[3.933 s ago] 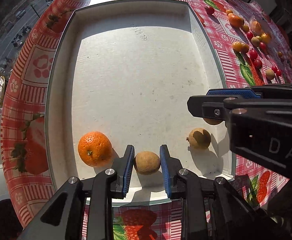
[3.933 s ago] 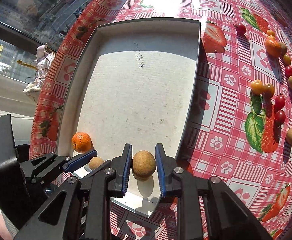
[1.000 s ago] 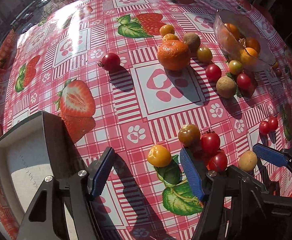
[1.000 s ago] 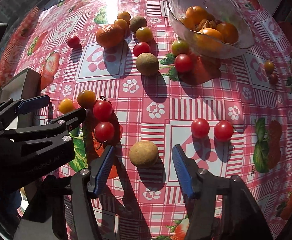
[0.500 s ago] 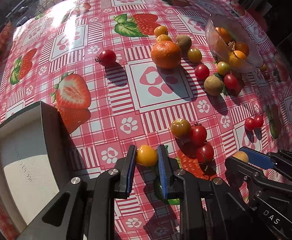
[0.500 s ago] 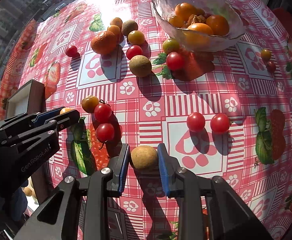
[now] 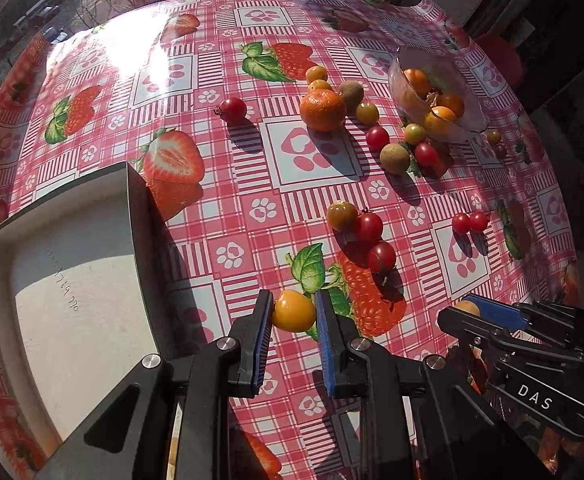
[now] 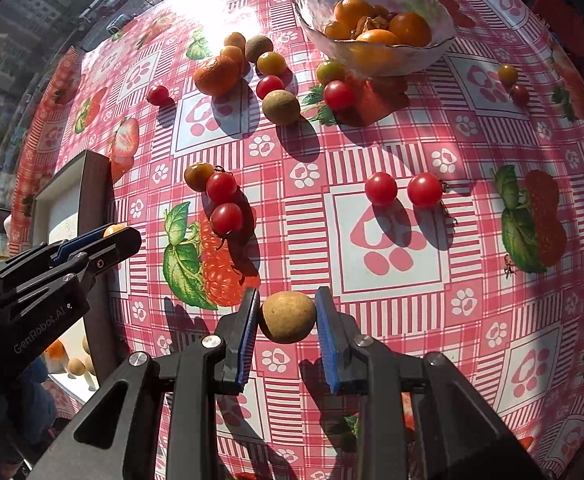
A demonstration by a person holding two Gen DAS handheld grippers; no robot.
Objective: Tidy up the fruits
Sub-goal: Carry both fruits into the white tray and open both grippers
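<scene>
My left gripper [image 7: 294,314] is shut on a small yellow-orange fruit [image 7: 293,311] and holds it above the tablecloth, right of the white tray [image 7: 135,200]. My right gripper [image 8: 287,316] is shut on a brown round fruit [image 8: 287,317], lifted off the cloth. The left gripper also shows in the right wrist view [image 8: 103,240], with the tray [image 8: 91,184] behind it. Fruit placed earlier lies in the tray's near corner [image 8: 67,360].
Loose cherry tomatoes [image 7: 372,236], an orange [image 7: 322,110] and brown fruits [image 7: 395,158] lie scattered on the strawberry tablecloth. A glass bowl [image 8: 372,20] of orange fruits stands at the far right.
Both grippers closed on their fruits half a second ago and have since lifted them and drawn back a little toward me. The tray looks closer in the left view.
</scene>
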